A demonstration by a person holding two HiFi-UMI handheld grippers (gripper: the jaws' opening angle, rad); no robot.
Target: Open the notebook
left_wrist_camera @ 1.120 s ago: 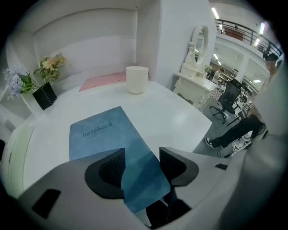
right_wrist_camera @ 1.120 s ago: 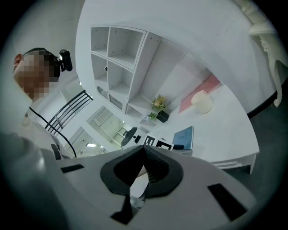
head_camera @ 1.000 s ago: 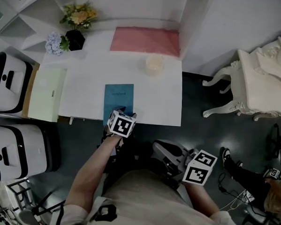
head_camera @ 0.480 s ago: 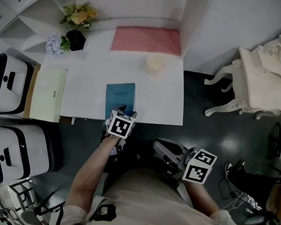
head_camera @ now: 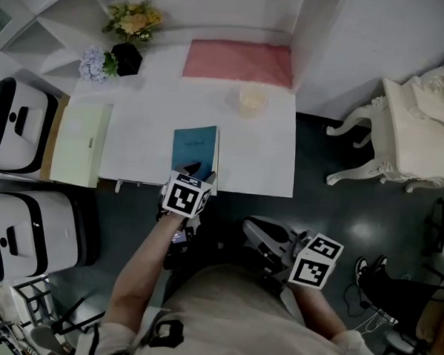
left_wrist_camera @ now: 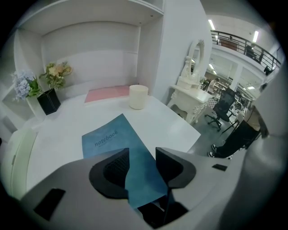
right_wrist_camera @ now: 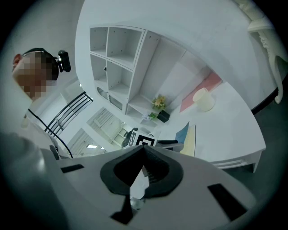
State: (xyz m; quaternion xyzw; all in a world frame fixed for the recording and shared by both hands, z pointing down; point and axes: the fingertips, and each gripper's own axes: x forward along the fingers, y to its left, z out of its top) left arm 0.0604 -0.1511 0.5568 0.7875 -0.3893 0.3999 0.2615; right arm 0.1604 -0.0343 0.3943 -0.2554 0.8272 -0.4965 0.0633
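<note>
A blue notebook [head_camera: 194, 145] lies on the white desk [head_camera: 260, 160] near its front edge; its title shows in the left gripper view [left_wrist_camera: 106, 137]. My left gripper [head_camera: 196, 170] is at the notebook's near end. Its jaws [left_wrist_camera: 141, 155] are closing with the blue cover between them, and a gap still shows between the pads. The cover is raised at the near right, baring a cream page [head_camera: 217, 156] that also shows in the right gripper view [right_wrist_camera: 191, 141]. My right gripper [head_camera: 249, 229] hangs off the desk in front of the person, jaws [right_wrist_camera: 143, 149] shut and empty.
On the desk stand a cream cup [head_camera: 253, 100], a pink cloth [head_camera: 239, 61] at the back, and flowers in a black pot [head_camera: 130, 27]. A pale green folder [head_camera: 79, 143] lies at the left edge. White cases [head_camera: 17, 125] stand left, an ornate white chair [head_camera: 410, 123] right.
The left gripper has risen slightly with the cover between its jaws. The cover's right edge has lifted and a cream page now shows. The right gripper has stayed put.
</note>
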